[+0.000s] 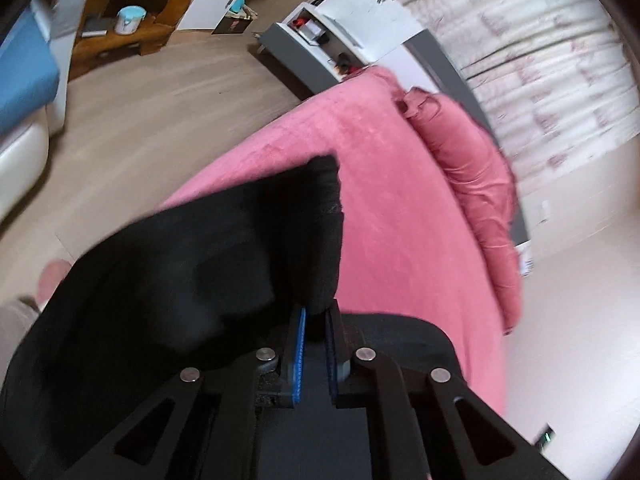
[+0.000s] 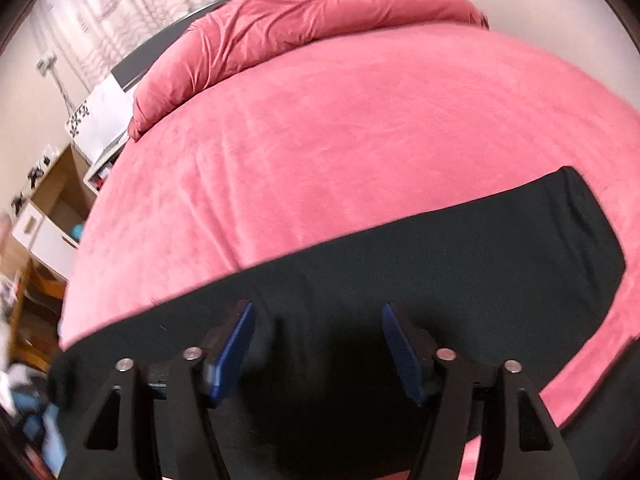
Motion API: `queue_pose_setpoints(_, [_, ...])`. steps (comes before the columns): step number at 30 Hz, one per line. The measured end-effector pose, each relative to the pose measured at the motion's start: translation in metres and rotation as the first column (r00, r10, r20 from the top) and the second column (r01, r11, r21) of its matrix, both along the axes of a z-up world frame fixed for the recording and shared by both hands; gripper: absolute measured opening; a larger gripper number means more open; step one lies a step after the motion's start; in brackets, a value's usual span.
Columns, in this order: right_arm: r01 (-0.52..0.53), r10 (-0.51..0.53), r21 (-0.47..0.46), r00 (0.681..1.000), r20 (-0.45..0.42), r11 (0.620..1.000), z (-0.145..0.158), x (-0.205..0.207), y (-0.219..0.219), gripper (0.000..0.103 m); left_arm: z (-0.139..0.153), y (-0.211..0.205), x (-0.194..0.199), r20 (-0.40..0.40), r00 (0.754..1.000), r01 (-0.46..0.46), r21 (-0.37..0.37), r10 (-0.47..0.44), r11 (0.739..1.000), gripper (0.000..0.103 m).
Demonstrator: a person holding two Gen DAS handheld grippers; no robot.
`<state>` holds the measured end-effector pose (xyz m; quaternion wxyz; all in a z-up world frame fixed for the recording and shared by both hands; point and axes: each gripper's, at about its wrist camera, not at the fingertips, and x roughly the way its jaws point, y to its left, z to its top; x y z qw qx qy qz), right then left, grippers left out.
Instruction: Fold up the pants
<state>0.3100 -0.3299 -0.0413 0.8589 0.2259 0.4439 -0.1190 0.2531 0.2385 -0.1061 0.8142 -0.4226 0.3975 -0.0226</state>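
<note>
Lying across the near part of the pink fleecy bedspread (image 2: 340, 140), the black pants (image 2: 460, 264) stretch flat beneath the right gripper (image 2: 318, 344), whose blue ribbed pads stand wide apart. One soft, matte end is pinched and lifted by the left gripper (image 1: 316, 344), narrowed on the cloth.

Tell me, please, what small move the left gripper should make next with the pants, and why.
Probably carry the lifted end across and lay it on the flat part. The left gripper is shut on the black pants, raised above the pink bed, while the right gripper is open over the spread cloth.
</note>
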Motion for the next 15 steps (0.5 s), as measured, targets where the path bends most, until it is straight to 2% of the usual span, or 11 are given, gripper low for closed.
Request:
queue_pose_setpoints(4, [0.094, -0.086, 0.169, 0.995, -0.053, 0.981, -0.001, 0.018, -0.009, 0.073, 0.006, 0.002, -0.027, 0.023, 1.0, 0.016, -0.057, -0.015, 0.998, 0.006])
queue_pose_setpoints(6, [0.14, -0.124, 0.248, 0.989, -0.079, 0.959, -0.003, 0.023, -0.007, 0.073, 0.008, 0.0, -0.044, 0.035, 0.999, 0.035, -0.048, -0.033, 0.998, 0.006])
queue_pose_setpoints(8, [0.148, -0.126, 0.294, 0.988, -0.091, 0.944, -0.005, 0.027, 0.001, 0.073, 0.007, -0.003, -0.05, 0.036, 0.999, 0.041, -0.042, -0.04, 0.998, 0.006])
queue_pose_setpoints(12, [0.173, -0.134, 0.332, 0.982, -0.136, 0.927, -0.012, 0.038, 0.02, 0.073, -0.008, -0.001, -0.063, 0.007, 1.0, 0.016, -0.091, -0.015, 0.996, 0.006])
queue_pose_setpoints(15, [0.244, -0.188, 0.432, 0.967, -0.169, 0.868, -0.023, 0.043, 0.024, 0.073, -0.014, 0.003, -0.069, -0.008, 1.0, 0.002, -0.108, -0.003, 0.994, 0.006])
